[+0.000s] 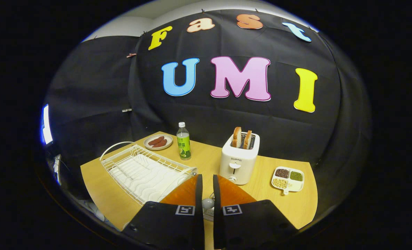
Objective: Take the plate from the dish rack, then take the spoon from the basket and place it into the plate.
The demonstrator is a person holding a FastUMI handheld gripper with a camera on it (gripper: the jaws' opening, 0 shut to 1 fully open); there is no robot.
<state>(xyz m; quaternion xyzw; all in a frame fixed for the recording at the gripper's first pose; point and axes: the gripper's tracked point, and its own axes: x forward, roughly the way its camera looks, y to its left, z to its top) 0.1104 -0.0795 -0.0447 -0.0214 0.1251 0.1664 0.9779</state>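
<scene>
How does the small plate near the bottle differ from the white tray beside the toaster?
The plate is round and undivided; the tray is squarish with four compartments. The plate holds dark reddish pieces; the tray holds beans or grains of several colours. The plate lies behind the rack, the tray right of the toaster. Both rest flat on the table.

— Where's the claw [206,182]?

— Low and level over the surface [289,205], pointing forward.

— And its fingers [196,189]?

— Drawn close together, nearly parallel, with only a narrow slot left between the tips.

— Gripping anything?

— A small rounded, shiny thing [207,203] sits in the slot farther back; whether both fingers press on it, I cannot tell.
</scene>
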